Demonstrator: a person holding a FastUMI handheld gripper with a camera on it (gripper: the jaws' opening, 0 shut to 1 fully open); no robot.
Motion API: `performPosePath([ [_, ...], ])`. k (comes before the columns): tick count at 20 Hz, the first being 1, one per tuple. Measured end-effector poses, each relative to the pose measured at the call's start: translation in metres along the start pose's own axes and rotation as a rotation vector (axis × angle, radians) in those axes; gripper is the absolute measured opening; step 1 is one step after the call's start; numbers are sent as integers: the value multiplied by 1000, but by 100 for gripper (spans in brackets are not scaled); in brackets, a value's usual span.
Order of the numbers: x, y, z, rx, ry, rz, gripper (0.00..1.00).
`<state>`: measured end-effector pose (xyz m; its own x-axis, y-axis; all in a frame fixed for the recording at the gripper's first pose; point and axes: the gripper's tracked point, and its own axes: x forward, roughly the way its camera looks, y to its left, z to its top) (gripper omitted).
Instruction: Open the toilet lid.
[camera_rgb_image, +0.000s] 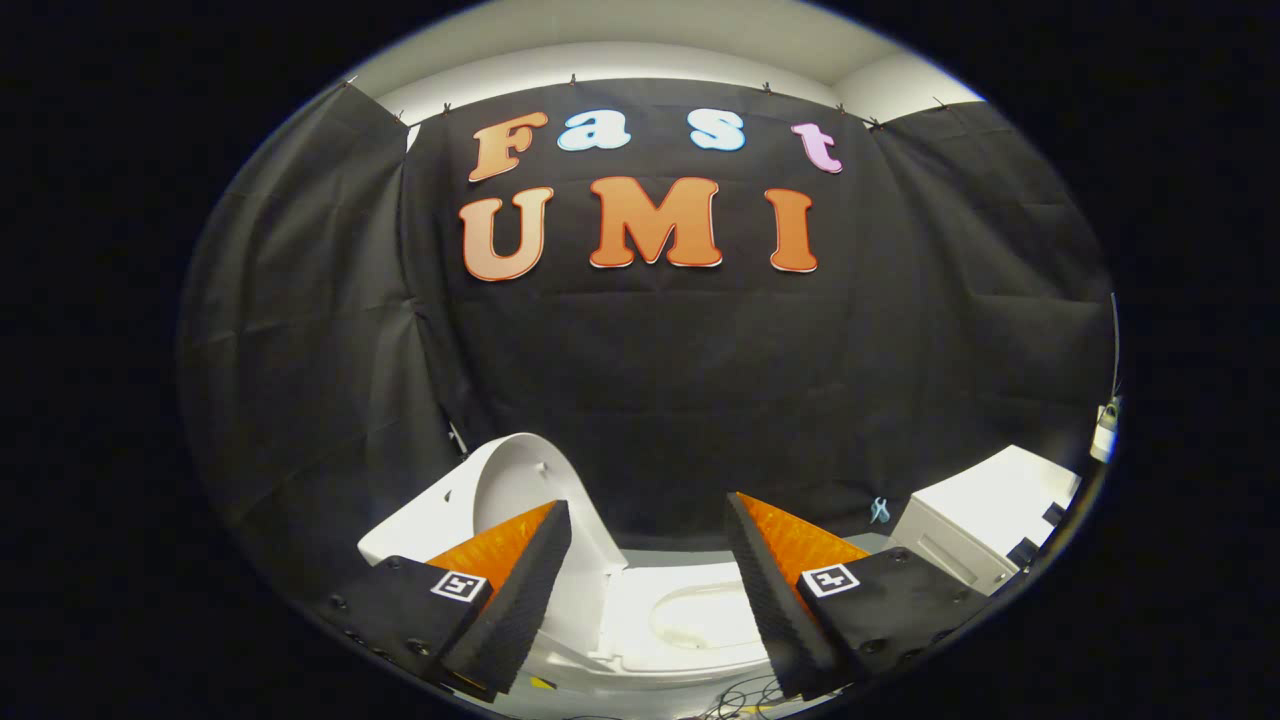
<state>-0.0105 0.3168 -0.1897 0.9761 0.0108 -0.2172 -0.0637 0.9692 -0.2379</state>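
Lid up, claw released, nothing held.

Claw (648, 560) sits at the bottom of the frame, fingers spread wide apart, gripping nothing. Toilet lid (520, 480) stands raised at lower left, leaning towards the black cloth wall (700, 360); the left finger (520, 590) covers its lower right part. Toilet seat (690, 615) lies flat between the two fingers, bowl opening partly cut by the right finger. Front of the toilet is hidden below the fingers. White box-shaped unit (985, 525) at lower right, half cut off, can't tell what it is. Small pale clip-like item (879, 511) on the wall just left of it, too small to identify. Loose cables (745, 692) at bottom centre, mostly cut off.
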Motion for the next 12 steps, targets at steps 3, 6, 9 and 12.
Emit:
performPosePath([
  [3,-3,-25,9,4,-12,-15,99],
  [6,-4,-50,19,29,-22,-23,99],
  [9,-8,-81,25,28,-30,-41,99],
  [12,-10,-112,31,28,-36,-66,99],
])
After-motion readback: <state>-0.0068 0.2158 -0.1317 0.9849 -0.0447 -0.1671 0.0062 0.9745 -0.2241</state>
